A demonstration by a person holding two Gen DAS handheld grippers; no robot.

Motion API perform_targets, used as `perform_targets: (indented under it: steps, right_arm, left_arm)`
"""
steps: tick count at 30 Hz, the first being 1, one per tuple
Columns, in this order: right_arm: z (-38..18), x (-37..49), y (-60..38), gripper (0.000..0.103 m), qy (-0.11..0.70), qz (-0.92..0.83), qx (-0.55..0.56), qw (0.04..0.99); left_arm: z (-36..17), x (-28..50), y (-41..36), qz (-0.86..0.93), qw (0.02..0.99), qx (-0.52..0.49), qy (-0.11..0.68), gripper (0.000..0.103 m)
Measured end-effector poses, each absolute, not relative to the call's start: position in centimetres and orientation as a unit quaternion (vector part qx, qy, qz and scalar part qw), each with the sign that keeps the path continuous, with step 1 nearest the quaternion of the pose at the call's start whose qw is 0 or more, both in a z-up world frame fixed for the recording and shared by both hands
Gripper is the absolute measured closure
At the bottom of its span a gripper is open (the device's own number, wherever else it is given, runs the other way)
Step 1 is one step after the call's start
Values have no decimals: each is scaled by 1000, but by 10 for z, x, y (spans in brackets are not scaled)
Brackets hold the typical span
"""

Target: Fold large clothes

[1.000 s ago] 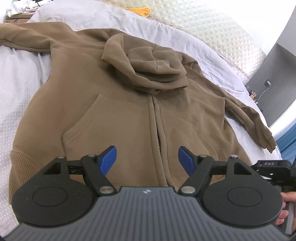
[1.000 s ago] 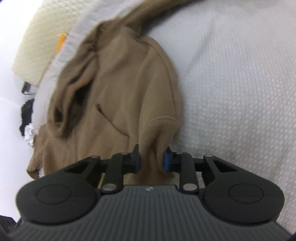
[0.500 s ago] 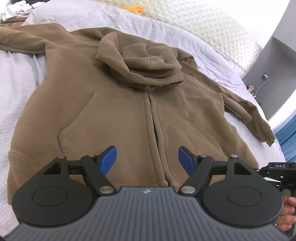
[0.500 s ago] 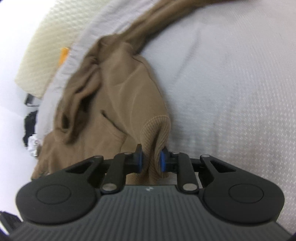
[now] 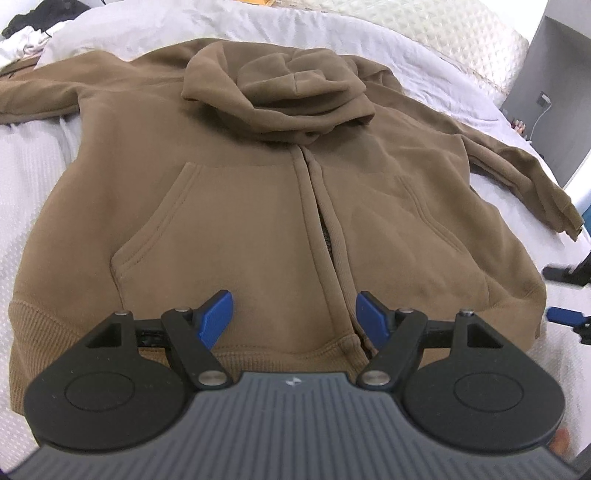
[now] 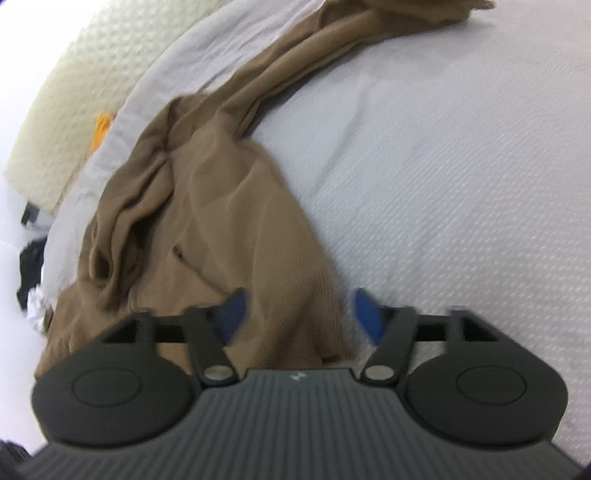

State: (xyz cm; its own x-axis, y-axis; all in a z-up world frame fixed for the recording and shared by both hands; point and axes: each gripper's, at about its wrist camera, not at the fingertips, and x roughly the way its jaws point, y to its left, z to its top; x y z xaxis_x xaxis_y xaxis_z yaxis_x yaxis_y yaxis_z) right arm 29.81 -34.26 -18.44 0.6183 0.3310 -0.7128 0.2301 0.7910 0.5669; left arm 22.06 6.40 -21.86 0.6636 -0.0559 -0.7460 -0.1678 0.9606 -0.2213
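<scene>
Hoodie [image 5: 258,206] spread flat, front up, on white bedspread [image 6: 461,184]; hood bunched at 12 o'clock, sleeves out at 10 and 3 o'clock. No fold made yet; sleeves and body left to do. Left gripper [image 5: 294,319] open, empty, above hem. Right gripper [image 6: 297,314] opening, ribbed corner between, pads clear. Quilted cream headboard [image 5: 461,33] at 1 o'clock, grey wall beyond.

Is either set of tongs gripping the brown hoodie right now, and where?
Neither. The left tongs stand open above the brown fleece zip hoodie near its hem. The right tongs are opening, pads clear of the ribbed hem corner between them.
</scene>
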Motion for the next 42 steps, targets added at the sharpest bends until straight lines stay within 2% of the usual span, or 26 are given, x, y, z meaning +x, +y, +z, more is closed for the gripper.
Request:
perform_targets:
  steps: [1, 10, 17, 22, 27, 33, 36, 40, 42]
  right_arm:
    - [-184, 298, -347, 18, 430, 24, 329, 840]
    - [-156, 323, -368, 19, 408, 42, 305, 859]
    - [-134, 371, -421, 20, 348, 31, 197, 916]
    - [-152, 429, -477, 20, 329, -37, 88, 940]
    - [-176, 484, -533, 20, 306, -73, 59, 947]
    - [-205, 533, -550, 20, 289, -58, -28, 955]
    - [-218, 556, -560, 21, 303, -32, -24, 952]
    - [-224, 572, -570, 51, 318, 4, 27, 948]
    - [-219, 577, -583, 57, 317, -5, 82, 945]
  left_arm:
    - [-219, 221, 64, 32, 902, -135, 409, 25]
    - [-218, 223, 59, 40, 904, -124, 407, 25]
    - [-207, 219, 54, 37, 919, -108, 378, 25]
    - [-204, 224, 52, 44, 928, -104, 356, 25]
    - [-211, 241, 54, 57, 922, -117, 364, 25]
    - [-219, 268, 58, 73, 914, -139, 374, 25]
    - [-222, 278, 60, 83, 911, -146, 377, 25]
    - [-223, 286, 61, 90, 908, -157, 377, 25]
    - [-223, 289, 61, 91, 908, -159, 377, 25]
